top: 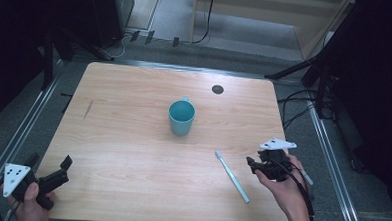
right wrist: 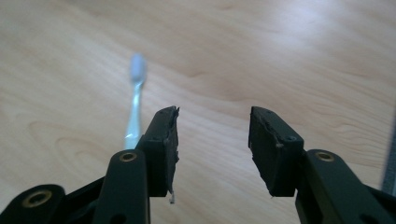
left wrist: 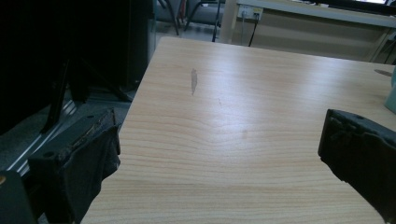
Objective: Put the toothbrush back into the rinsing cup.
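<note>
Right gripper (top: 256, 163) at lower right of high view, fingers (right wrist: 163, 140) parted to moderate gap, holding nothing. Toothbrush (top: 231, 175) flat on desk (top: 133, 133) just left of it, long axis diagonal, head toward frame centre, handle toward lower edge. In right gripper view brush lies left of fingers, outside gap. Left gripper (top: 48, 171) lower left, wide open, empty, well apart. Teal mug (top: 181, 118) upright mid-frame, beyond brush. Likely right hand's grasp.
</note>
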The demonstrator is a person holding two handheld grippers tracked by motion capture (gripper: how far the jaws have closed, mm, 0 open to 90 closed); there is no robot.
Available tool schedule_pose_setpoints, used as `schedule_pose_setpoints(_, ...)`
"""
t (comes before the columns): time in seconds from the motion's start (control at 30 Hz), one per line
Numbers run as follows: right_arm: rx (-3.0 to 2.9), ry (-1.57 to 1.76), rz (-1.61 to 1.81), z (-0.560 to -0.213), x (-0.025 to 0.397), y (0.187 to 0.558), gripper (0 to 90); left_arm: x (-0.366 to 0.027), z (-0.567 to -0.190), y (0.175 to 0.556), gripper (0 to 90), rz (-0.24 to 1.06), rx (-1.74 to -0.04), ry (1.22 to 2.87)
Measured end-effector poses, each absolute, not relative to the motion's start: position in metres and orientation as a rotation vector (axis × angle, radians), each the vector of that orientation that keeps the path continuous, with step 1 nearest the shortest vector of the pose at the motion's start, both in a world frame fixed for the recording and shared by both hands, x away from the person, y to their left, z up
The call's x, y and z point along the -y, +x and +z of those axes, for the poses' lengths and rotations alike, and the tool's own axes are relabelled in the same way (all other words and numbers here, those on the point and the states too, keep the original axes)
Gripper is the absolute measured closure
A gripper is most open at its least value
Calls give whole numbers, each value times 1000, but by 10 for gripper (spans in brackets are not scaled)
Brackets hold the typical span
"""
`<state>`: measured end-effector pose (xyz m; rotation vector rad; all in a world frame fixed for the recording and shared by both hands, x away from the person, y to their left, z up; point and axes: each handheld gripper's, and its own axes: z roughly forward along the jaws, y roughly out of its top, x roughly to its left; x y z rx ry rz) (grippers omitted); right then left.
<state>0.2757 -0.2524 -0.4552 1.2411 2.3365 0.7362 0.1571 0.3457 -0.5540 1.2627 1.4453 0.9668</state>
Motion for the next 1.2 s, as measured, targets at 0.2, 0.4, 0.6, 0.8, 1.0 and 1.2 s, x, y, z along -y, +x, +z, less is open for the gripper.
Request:
schedule_pose_setpoints(0.2,-2508,1197,555,-463,220,284,516,-346,-554,157,0,961,-1446,1261)
schedule_pose_setpoints(0.4,-2593,1220,458,-472,205,289,556,-346,-554,157,0,959,-1448,1262)
schedule_pose_setpoints(0.6,-2652,1299,338,-482,194,293,615,-346,-554,157,0,957,-1451,1261)
schedule_pose_setpoints(0.8,-2701,1312,258,-494,188,297,649,-347,-554,157,0,956,-1450,1263)
schedule_pose_setpoints(1.0,-2729,1328,221,-503,185,301,698,-346,-554,158,0,957,-1448,1263)
schedule_pose_setpoints(1.2,-2734,1352,214,-506,185,304,791,-347,-554,157,0,954,-1450,1265)
